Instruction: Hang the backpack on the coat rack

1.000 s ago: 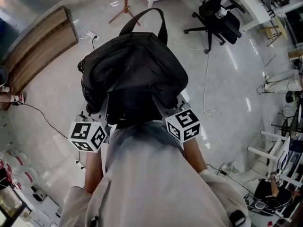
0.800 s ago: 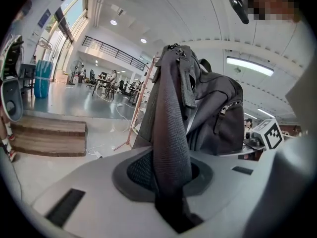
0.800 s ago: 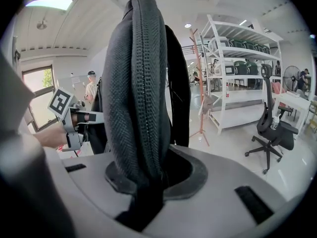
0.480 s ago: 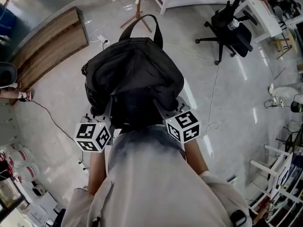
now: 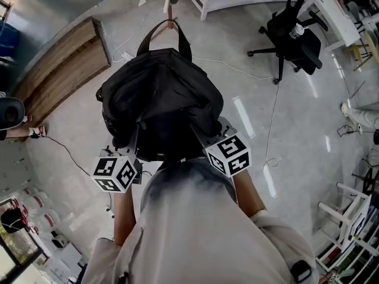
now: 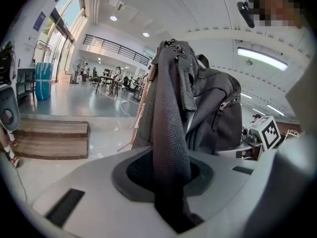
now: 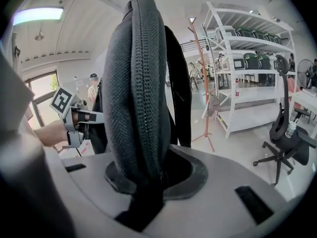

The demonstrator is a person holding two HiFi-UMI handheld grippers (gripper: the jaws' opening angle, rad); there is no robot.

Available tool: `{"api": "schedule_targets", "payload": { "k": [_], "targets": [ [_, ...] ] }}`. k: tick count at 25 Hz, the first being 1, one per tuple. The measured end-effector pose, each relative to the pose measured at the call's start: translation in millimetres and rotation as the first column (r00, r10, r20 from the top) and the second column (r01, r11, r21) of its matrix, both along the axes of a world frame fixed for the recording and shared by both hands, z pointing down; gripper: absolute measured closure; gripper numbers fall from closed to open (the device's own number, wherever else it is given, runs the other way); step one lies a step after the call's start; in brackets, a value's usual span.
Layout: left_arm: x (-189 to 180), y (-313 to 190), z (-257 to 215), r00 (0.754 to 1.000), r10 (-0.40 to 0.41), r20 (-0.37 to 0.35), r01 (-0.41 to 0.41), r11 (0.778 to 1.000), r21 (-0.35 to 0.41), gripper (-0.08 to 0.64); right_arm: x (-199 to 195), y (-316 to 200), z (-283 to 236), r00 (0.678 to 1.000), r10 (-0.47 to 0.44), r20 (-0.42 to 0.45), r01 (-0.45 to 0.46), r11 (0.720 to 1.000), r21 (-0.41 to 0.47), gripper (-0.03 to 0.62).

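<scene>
While you held it above the floor (image 5: 284,129), the black backpack (image 5: 160,93) hung in front of you between both grippers. Its top handle (image 5: 166,31) pointed towards the wooden coat rack (image 7: 200,73) ahead. Your left tongs (image 6: 171,182) gripped a woven strap (image 6: 168,123), and your right tongs (image 7: 143,182) gripped a padded strap (image 7: 136,98).

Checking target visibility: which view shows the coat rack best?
The right gripper view: the rack stands full height, hooks to legs, beside the backpack. The head view catches only a foreshortened piece at the top edge; the left gripper view shows a sliver behind the backpack.
</scene>
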State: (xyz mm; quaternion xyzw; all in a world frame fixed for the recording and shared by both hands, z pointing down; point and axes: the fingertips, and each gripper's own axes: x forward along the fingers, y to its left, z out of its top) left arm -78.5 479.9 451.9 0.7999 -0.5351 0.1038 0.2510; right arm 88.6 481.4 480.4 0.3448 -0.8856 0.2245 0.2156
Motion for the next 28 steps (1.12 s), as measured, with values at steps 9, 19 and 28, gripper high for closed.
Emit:
{"api": "schedule_targets", "payload": {
  "k": [9,19,28],
  "targets": [
    [43.9,-78.4,3.7,1.000,-0.009,0.011,0.009,1.000,-0.012,0.477,43.4,-79.8,3.9,1.000,-0.004,0.004,0.004,1.000,-0.003,0.502],
    [73.3,-143.0,-0.8,0.999,-0.032,0.017,0.031,0.999,0.016,0.474,73.0,-143.9,-0.5,1.000,0.001,0.011,-0.001,1.000,0.029,0.502],
    [102.1,-181.1,-17.1,0.999,-0.033,0.015,0.032,0.998,0.056,0.474,100.8,-182.7,-16.4,1.000,0.017,0.019,-0.018,0.998,0.068,0.502]
  ]
}}
